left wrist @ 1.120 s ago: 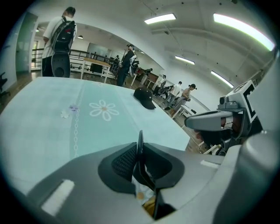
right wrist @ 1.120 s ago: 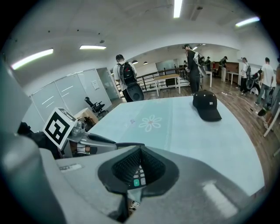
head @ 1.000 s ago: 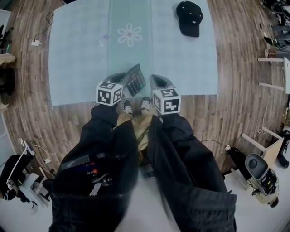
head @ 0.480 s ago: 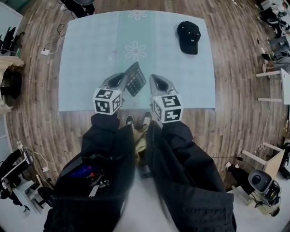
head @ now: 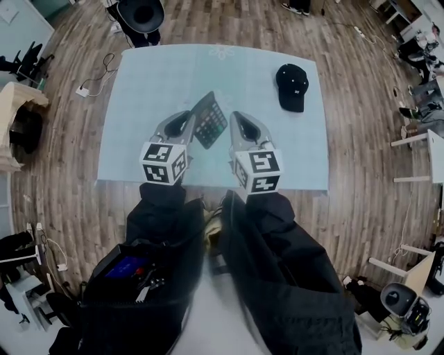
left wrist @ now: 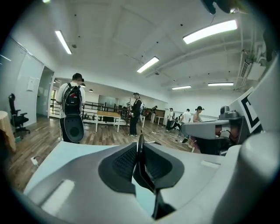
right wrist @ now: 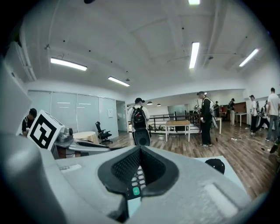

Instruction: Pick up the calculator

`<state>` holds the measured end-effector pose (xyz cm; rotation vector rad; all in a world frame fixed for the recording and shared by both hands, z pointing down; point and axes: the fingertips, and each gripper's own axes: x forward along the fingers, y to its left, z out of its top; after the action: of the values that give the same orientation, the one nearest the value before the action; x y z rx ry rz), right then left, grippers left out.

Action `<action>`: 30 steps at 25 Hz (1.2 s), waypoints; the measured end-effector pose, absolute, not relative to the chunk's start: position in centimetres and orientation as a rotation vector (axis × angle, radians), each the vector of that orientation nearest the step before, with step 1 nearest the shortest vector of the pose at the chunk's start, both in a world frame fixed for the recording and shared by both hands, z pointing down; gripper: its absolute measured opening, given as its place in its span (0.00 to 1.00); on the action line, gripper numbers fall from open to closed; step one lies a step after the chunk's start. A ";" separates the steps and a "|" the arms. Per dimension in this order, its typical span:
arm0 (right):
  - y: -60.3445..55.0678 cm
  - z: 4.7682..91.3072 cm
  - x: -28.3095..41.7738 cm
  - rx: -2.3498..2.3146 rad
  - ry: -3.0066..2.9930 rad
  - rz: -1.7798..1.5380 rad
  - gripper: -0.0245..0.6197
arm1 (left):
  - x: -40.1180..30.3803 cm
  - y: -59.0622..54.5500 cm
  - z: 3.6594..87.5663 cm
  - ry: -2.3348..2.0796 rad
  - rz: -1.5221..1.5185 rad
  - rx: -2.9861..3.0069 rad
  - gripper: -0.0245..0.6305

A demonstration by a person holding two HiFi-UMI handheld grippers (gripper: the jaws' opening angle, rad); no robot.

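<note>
The black calculator (head: 209,119) hangs tilted in the air above the pale blue mat (head: 139,104), between my two grippers. My left gripper (head: 192,118) is shut on its left edge. In the left gripper view the calculator (left wrist: 141,151) shows edge-on, pinched between the dark pads (left wrist: 124,162). My right gripper (head: 233,118) is shut on its right side. In the right gripper view the calculator's keys (right wrist: 136,177) and a green button show between the pads, below the right gripper's (right wrist: 140,151) tips. Both marker cubes face the head camera.
A black cap (head: 292,87) lies on the mat at the far right; the right gripper view shows the cap (right wrist: 215,165) too. An office chair (head: 141,14) stands beyond the mat. Several people (left wrist: 72,111) and tables stand across the wooden floor. Cables (head: 87,89) lie left of the mat.
Both grippers have risen together with the calculator held between them. The mat and the floor now look smaller and farther below. The grip on the calculator looks the same.
</note>
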<state>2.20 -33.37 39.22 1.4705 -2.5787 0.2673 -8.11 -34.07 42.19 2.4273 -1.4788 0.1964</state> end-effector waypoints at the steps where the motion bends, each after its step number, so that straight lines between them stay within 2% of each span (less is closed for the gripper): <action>1: -33.5 38.5 1.9 1.473 -2.591 0.244 0.04 | -8.3 -34.1 41.4 -1.492 0.181 2.437 0.11; 15: -34.3 30.0 1.9 1.606 -2.675 -0.005 0.04 | -10.7 -33.9 31.9 -1.684 -0.066 2.527 0.11; 30: -34.1 27.1 2.2 1.635 -2.719 -0.109 0.04 | -11.1 -33.3 28.3 -1.743 -0.164 2.550 0.11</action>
<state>2.22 -34.12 27.09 1.6354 -2.7191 -0.1095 -11.11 -33.31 28.30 2.5502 -1.7430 -0.1645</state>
